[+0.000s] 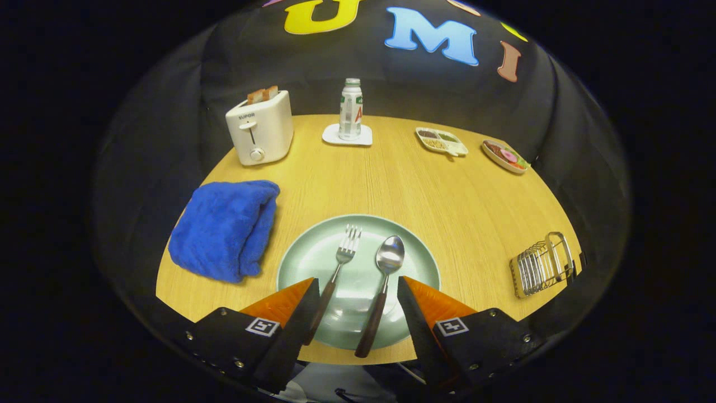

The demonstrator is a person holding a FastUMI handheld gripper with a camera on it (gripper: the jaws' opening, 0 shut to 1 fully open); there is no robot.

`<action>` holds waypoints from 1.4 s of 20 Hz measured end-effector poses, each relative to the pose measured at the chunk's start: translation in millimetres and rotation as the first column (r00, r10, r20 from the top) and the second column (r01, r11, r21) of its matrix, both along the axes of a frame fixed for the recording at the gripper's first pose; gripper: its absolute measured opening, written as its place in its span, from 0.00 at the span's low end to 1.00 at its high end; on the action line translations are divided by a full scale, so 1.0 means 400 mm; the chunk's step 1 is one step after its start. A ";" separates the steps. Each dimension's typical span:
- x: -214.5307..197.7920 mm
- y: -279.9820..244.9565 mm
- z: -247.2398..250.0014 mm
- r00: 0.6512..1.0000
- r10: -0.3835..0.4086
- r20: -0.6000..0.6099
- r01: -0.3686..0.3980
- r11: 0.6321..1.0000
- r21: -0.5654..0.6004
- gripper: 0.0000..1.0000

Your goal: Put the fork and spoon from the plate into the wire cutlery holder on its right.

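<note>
Pale green plate [417,263] just ahead of the gripper [358,291], whose spread, empty fingers flank a fork [338,266] and spoon [386,274]; best to centre on one handle before closing, the wire cutlery holder [541,266] waiting off right.

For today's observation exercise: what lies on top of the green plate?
A fork and a spoon lie side by side on the plate, between the open gripper's fingers. The left finger covers the fork handle's end.
</note>
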State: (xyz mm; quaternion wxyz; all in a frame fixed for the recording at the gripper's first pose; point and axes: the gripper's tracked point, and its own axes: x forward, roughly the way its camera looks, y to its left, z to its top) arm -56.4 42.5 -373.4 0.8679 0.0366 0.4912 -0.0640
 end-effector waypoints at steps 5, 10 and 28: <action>-0.030 -0.007 -0.081 0.995 -0.022 -0.098 0.024 1.000 0.016 0.82; -0.069 -0.002 -0.135 0.980 -0.029 -0.195 0.037 0.999 0.038 0.64; -0.021 -0.059 -0.019 0.995 -0.056 -0.085 0.052 0.998 -0.042 0.06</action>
